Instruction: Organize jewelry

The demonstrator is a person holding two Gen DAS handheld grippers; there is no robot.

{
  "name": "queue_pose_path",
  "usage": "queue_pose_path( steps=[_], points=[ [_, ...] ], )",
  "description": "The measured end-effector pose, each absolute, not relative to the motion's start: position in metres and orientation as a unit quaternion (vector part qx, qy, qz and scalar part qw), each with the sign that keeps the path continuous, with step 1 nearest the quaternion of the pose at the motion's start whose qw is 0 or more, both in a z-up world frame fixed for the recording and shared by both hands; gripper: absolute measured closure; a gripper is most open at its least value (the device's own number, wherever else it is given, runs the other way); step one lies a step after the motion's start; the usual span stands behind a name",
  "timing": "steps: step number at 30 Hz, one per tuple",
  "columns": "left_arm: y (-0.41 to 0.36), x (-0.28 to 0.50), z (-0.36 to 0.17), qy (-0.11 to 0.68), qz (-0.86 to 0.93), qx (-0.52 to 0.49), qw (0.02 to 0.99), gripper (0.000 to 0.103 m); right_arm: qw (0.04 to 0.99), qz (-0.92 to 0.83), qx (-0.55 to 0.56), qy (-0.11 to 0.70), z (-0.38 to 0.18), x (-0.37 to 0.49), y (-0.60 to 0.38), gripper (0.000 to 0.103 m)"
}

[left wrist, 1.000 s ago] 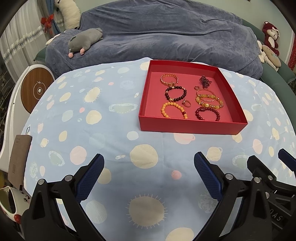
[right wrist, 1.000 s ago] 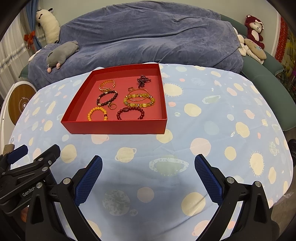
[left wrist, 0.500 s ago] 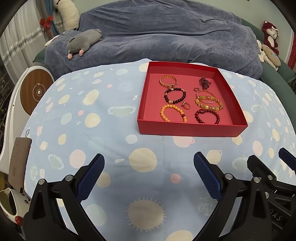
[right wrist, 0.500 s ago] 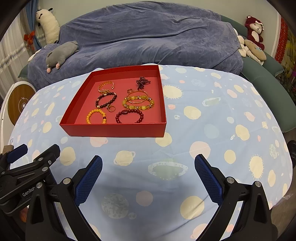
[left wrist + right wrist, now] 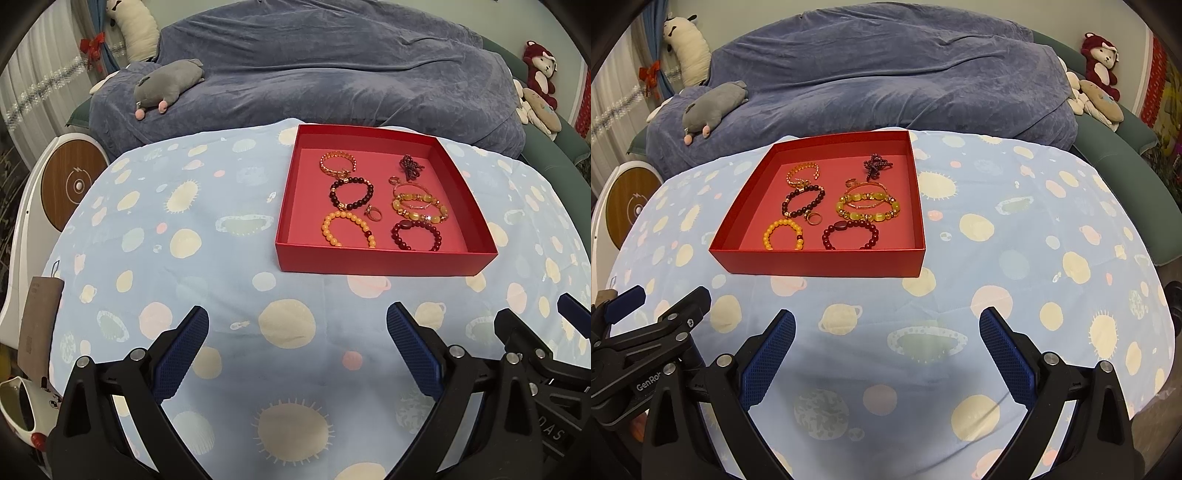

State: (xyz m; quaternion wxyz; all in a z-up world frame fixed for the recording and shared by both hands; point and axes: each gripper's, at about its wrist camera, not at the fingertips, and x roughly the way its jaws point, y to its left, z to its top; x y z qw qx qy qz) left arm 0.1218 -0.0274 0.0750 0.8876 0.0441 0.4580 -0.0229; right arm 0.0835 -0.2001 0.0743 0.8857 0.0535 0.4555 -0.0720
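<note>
A shallow red box (image 5: 384,263) (image 5: 820,264) sits on a table with a blue planet-print cloth. Inside lie several bead bracelets: an orange one (image 5: 347,229) (image 5: 783,233), a dark red one (image 5: 417,234) (image 5: 849,234), a yellow one (image 5: 419,208) (image 5: 868,208), a dark one (image 5: 351,192) (image 5: 803,203), plus a gold chain (image 5: 338,162), a ring (image 5: 373,213) (image 5: 813,218) and a dark beaded piece (image 5: 410,166) (image 5: 875,164). My left gripper (image 5: 297,350) is open and empty, well short of the box. My right gripper (image 5: 886,350) is open and empty too.
A sofa under a blue-grey blanket (image 5: 332,74) stands behind the table, with a grey plush toy (image 5: 168,83) on it. A round white and wood device (image 5: 70,184) stands at the left. Each gripper shows at the edge of the other's view (image 5: 535,354) (image 5: 646,332).
Both grippers have drawn back a little from the red box, which now sits slightly farther off and higher in both views. Both stay open and empty.
</note>
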Motion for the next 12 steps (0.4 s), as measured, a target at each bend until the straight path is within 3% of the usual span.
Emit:
queue_pose_path(
  steps=[12],
  points=[
    [-0.026, 0.135, 0.073, 0.456, -0.017, 0.044, 0.889, 0.011, 0.886, -0.073, 0.055, 0.455, 0.074, 0.090, -0.202, 0.007]
  ],
)
